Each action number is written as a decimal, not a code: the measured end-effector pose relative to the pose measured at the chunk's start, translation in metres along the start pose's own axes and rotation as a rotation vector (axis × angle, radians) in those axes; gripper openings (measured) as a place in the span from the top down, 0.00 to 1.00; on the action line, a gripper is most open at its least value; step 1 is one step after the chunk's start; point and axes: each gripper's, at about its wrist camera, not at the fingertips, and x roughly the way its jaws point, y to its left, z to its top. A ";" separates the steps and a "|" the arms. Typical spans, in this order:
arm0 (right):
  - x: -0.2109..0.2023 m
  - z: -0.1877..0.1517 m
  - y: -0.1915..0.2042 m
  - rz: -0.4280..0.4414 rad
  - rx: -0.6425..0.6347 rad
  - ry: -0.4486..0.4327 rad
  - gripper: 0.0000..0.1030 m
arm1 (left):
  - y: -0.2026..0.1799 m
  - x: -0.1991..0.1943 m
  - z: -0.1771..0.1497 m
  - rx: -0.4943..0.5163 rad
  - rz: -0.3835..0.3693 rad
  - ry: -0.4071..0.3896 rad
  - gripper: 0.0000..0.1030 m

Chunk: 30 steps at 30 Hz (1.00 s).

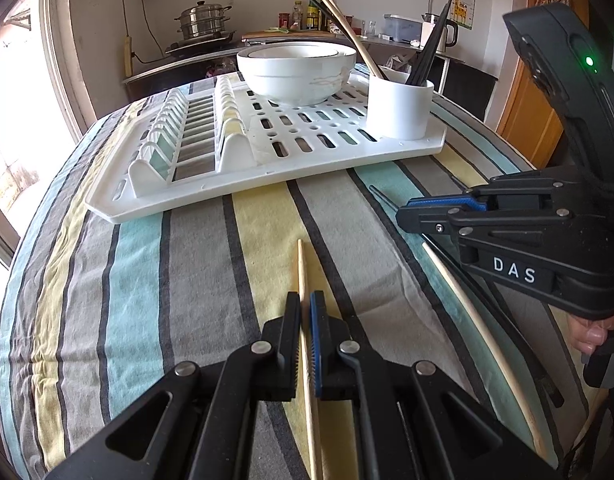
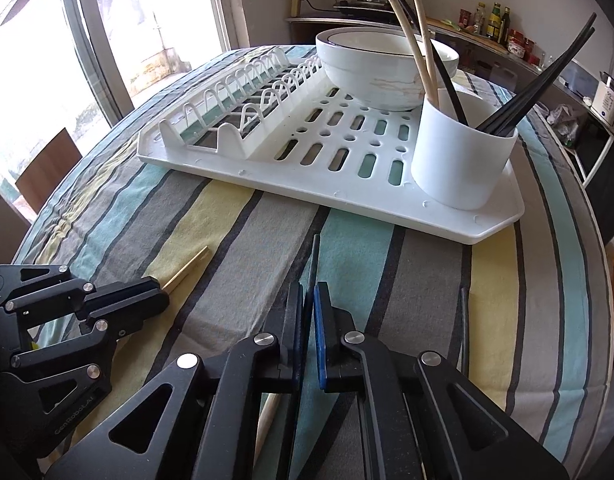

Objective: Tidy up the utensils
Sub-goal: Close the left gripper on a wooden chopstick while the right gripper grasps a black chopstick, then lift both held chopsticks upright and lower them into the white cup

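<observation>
My left gripper (image 1: 305,298) is shut on a wooden chopstick (image 1: 303,268) low over the striped tablecloth, its tip pointing toward the rack. My right gripper (image 2: 309,288) is shut on a black chopstick (image 2: 314,260) that sticks out ahead between the pads. Each view shows the other hand: the right gripper (image 1: 405,211) at the right edge, the left gripper (image 2: 165,292) at the left. A white utensil cup (image 2: 463,160) on the rack's near right corner holds several wooden and black chopsticks. One wooden chopstick (image 1: 479,316) and one black chopstick (image 2: 464,328) lie loose on the cloth.
A white dish rack (image 1: 267,148) fills the far half of the table, with stacked white bowls (image 1: 295,68) at its back and plate slots on its left. A window is at the left; a kitchen counter with pots and bottles runs behind. A thumb (image 1: 595,334) grips the right handle.
</observation>
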 end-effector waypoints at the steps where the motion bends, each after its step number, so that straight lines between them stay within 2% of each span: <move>1: -0.006 0.000 -0.002 0.010 0.005 -0.015 0.95 | 0.000 0.000 0.001 -0.001 0.000 0.000 0.95; 8: -0.053 0.004 -0.013 0.032 0.038 -0.133 0.95 | 0.000 -0.015 0.009 -0.023 -0.025 -0.038 0.95; 17: -0.122 0.000 -0.029 0.044 0.081 -0.303 0.95 | -0.004 -0.059 0.027 -0.049 -0.062 -0.154 0.95; 30: -0.154 -0.013 -0.036 0.034 0.101 -0.383 0.95 | -0.008 -0.106 0.039 -0.061 -0.087 -0.264 0.96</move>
